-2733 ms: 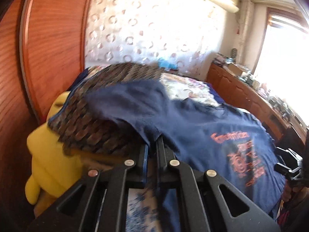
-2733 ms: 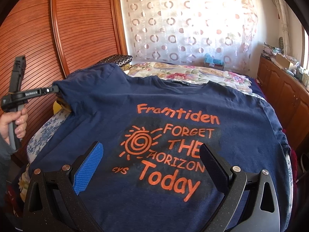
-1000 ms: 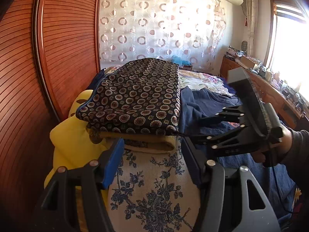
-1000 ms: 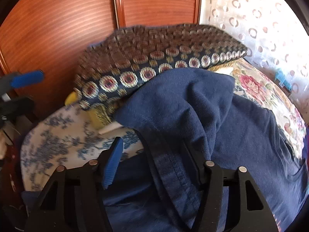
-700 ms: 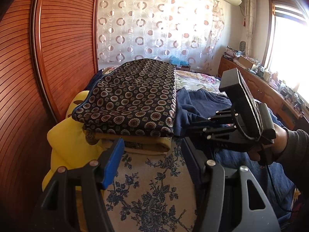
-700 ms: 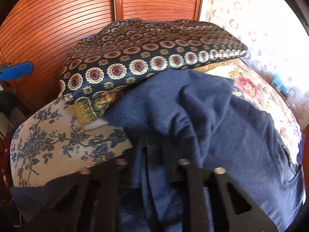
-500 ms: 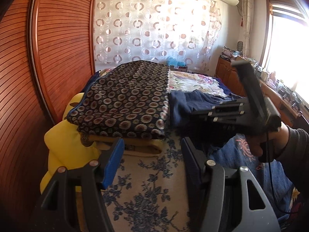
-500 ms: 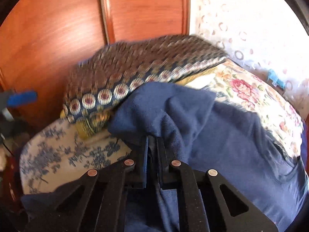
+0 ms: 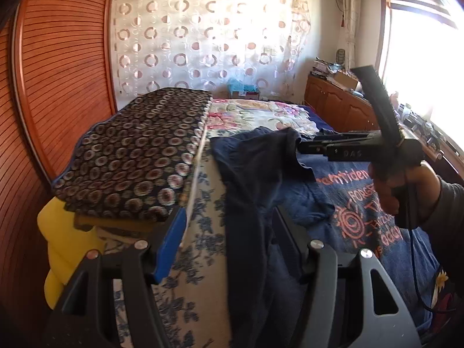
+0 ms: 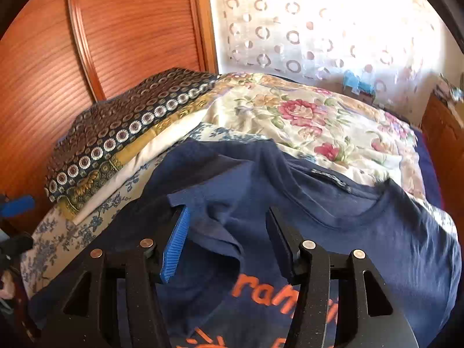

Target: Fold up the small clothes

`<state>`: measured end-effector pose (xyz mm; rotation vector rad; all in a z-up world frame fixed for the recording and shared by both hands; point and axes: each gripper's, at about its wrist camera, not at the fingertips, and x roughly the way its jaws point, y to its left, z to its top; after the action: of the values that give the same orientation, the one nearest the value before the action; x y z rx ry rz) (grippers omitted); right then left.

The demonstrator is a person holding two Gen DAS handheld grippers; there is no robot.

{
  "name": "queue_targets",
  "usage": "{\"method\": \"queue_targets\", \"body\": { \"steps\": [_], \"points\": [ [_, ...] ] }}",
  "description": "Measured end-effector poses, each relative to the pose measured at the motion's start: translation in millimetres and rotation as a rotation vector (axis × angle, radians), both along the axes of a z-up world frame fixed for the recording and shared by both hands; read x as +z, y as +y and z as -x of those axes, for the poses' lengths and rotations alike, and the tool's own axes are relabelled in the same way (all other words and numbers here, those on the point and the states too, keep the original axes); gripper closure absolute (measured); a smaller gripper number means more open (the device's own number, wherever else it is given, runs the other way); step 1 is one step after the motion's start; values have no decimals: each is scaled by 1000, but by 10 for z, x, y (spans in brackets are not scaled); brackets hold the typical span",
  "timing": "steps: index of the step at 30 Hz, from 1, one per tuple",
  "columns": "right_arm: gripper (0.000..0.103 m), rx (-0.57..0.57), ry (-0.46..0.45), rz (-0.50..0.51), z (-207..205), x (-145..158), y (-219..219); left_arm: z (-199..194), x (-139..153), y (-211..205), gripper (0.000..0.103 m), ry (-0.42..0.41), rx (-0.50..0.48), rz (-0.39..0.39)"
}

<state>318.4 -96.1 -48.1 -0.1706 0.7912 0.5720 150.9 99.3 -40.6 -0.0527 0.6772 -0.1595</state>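
A navy T-shirt (image 10: 377, 232) with orange print lies face up on the bed; it also shows in the left wrist view (image 9: 356, 203). Its left sleeve (image 10: 220, 203) is folded in over the chest. My right gripper (image 10: 226, 237) is open, its fingers on either side of the folded sleeve's edge, gripping nothing. In the left wrist view the right gripper (image 9: 307, 145) hovers at the sleeve (image 9: 261, 168). My left gripper (image 9: 226, 246) is open at the shirt's left side edge, with dark cloth between its fingers.
A stack of folded patterned cloths (image 9: 139, 150) lies on a yellow cushion (image 9: 58, 246) at the bed's left. A floral bedspread (image 10: 319, 121) covers the far bed. A wooden sliding wardrobe (image 9: 58, 72) stands left; wooden cabinets (image 9: 342, 107) stand right.
The right gripper, shut on the sleeve half a second ago, carried it in over the chest and has opened, letting it go. The left gripper stayed open and shifted right over the shirt's side.
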Motion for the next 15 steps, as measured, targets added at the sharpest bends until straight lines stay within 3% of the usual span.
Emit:
{"method": "queue_targets", "body": {
  "steps": [4,8,15],
  "points": [
    [45,-18,-22,-4,82,87,-247,-84,-10,-161,42,10,-24,-17],
    [36,-51,-32,-7,216,139,-605,-197,-30,-368,42,22,-51,-31],
    [35,-126,-31,-22,414,167,-1268,-496,-94,-652,42,43,-72,-80]
  ]
}}
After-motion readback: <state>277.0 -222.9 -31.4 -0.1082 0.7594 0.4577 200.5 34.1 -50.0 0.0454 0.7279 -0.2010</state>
